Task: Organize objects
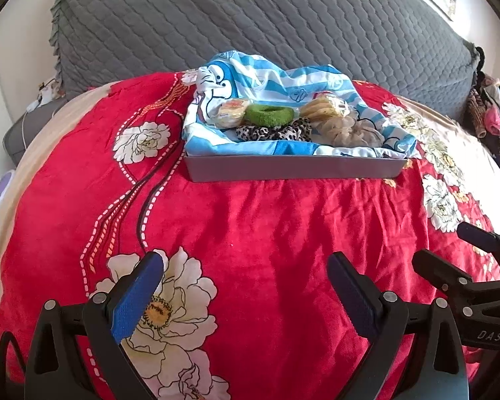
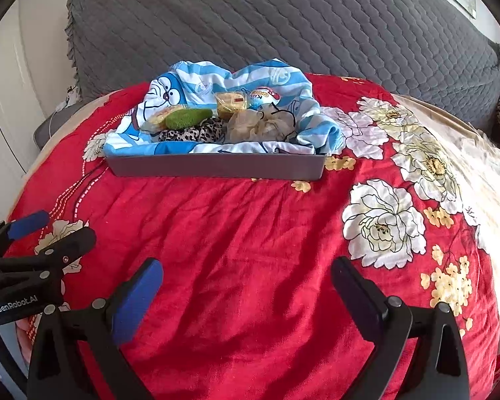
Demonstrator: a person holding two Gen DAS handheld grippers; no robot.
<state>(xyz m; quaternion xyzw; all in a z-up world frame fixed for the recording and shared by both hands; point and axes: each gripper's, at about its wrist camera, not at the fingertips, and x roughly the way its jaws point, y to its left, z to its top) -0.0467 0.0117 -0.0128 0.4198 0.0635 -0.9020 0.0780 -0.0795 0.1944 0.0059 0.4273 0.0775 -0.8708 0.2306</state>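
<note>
Both views show spread jaws holding nothing: from the left wrist, the left hand-held gripper [image 1: 245, 266] hovers over the bed [image 1: 266, 226] short of the tray [image 1: 293, 168] holding scrunchies [image 1: 268, 115], and from the right wrist, the right hand-held gripper [image 2: 246, 270] faces that tray [image 2: 216, 168].

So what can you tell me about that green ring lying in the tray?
The green ring looks like a fuzzy fabric hair tie with an open middle. It lies nearly flat on the blue striped cloth in the grey tray, a wrapped snack against its left side and a leopard-print hair tie just in front, touching it.
</note>
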